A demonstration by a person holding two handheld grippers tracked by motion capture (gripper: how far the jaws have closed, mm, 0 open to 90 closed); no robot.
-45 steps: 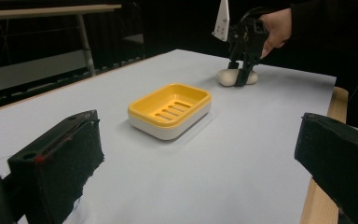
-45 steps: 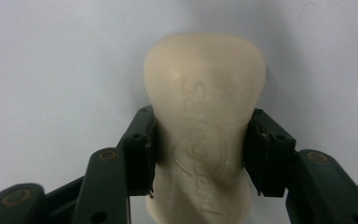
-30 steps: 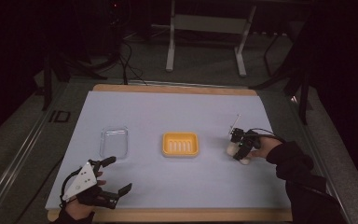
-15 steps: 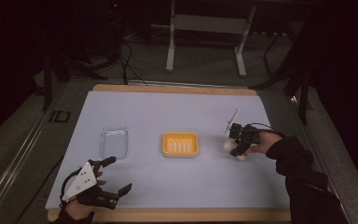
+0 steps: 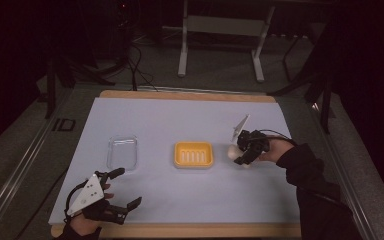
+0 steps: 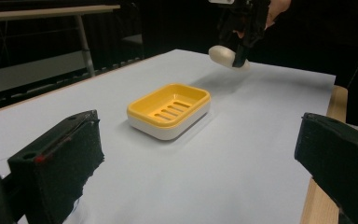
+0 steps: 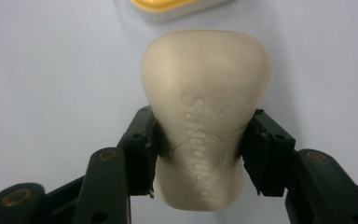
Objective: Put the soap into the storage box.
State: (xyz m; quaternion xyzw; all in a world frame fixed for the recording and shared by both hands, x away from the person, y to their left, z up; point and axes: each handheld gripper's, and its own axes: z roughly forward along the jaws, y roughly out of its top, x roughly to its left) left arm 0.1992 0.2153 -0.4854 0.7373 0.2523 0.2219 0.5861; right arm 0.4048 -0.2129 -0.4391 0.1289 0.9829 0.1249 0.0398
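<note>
Soap bar (image 7: 205,116): pinched in right gripper (image 7: 200,154) jaws, now lifted off bench (image 5: 180,120), brought nearer soap dish (image 5: 193,154); placement judged next. Left gripper (image 5: 122,187) jaws spread, unmoved.

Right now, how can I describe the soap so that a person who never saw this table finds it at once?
Start at the pale blue table and find the yellow soap dish in its middle. Just right of the dish, the right gripper holds the soap above the surface. It is the one cream, rounded bar, with embossed lettering.
</note>
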